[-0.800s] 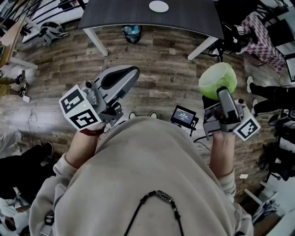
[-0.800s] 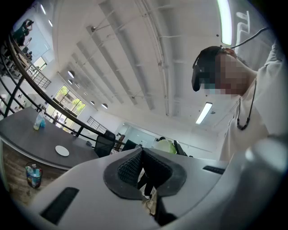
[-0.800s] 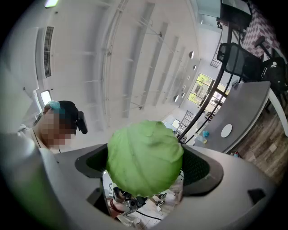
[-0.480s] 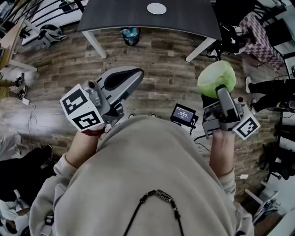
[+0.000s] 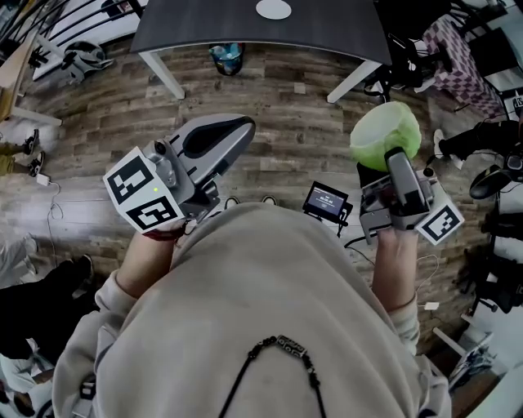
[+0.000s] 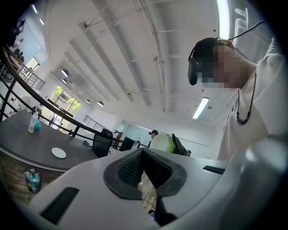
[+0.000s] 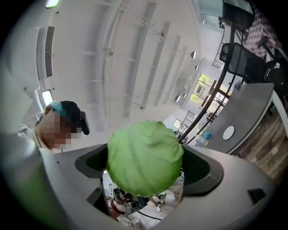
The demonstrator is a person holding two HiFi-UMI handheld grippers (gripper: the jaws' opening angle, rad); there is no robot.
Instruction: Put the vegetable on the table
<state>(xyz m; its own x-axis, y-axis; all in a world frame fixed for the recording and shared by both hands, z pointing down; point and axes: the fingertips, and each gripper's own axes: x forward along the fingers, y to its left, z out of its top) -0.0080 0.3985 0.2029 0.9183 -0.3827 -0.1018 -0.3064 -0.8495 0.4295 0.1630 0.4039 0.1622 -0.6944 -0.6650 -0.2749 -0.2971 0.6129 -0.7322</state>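
Note:
A round pale-green cabbage point(image 5: 384, 135) sits between the jaws of my right gripper point(image 5: 386, 139), held up over the wooden floor at the right of the head view. The right gripper view shows the cabbage point(image 7: 145, 157) filling the gap, with both dark pads pressed against its sides. My left gripper point(image 5: 219, 135) is at the left, its jaws closed together with nothing between them; in the left gripper view the dark pads point(image 6: 148, 167) meet. The dark grey table point(image 5: 204, 28) stands ahead at the top, with a white plate point(image 5: 273, 9) on it.
A blue-green bottle or bag point(image 5: 225, 57) sits on the floor under the table. A small screen device point(image 5: 325, 200) hangs at my front. Chairs, cables and dark gear crowd the right edge point(image 5: 490, 180); more equipment lies at the upper left point(image 5: 73, 53).
The table and plate have slid slightly up and left in the head view. Both grippers keep their poses, the cabbage still in the right one.

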